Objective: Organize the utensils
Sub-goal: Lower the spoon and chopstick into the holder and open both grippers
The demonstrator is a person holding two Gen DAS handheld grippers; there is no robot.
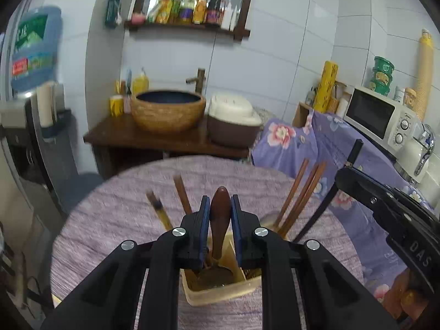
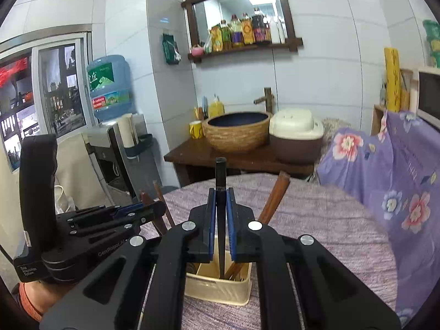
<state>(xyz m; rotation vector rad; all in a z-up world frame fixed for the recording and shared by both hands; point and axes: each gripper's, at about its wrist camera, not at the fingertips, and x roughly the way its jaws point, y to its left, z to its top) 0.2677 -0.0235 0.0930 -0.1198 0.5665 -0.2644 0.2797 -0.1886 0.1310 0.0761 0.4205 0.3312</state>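
A cream utensil holder [image 1: 220, 293] stands on the round purple table; it also shows in the right wrist view [image 2: 220, 288]. My left gripper [image 1: 220, 206] is shut on a brown wooden spoon [image 1: 220, 220] whose bowl sits down in the holder. My right gripper [image 2: 220, 200] is shut on a black utensil handle [image 2: 220, 181] that stands upright in the holder. Brown chopsticks [image 1: 299, 198] lean out of the holder to the right, and they show in the right wrist view [image 2: 275, 200] too. The right gripper's body [image 1: 385, 200] shows at the right of the left wrist view.
The purple tablecloth [image 2: 330, 220] covers the table. Behind it stands a wooden counter [image 1: 132, 137] with a woven basin [image 1: 167, 110] and a rice cooker [image 1: 233, 121]. A flowered cloth [image 2: 385, 165] and a microwave [image 1: 385, 118] are at the right, a water dispenser [image 2: 110, 88] at the left.
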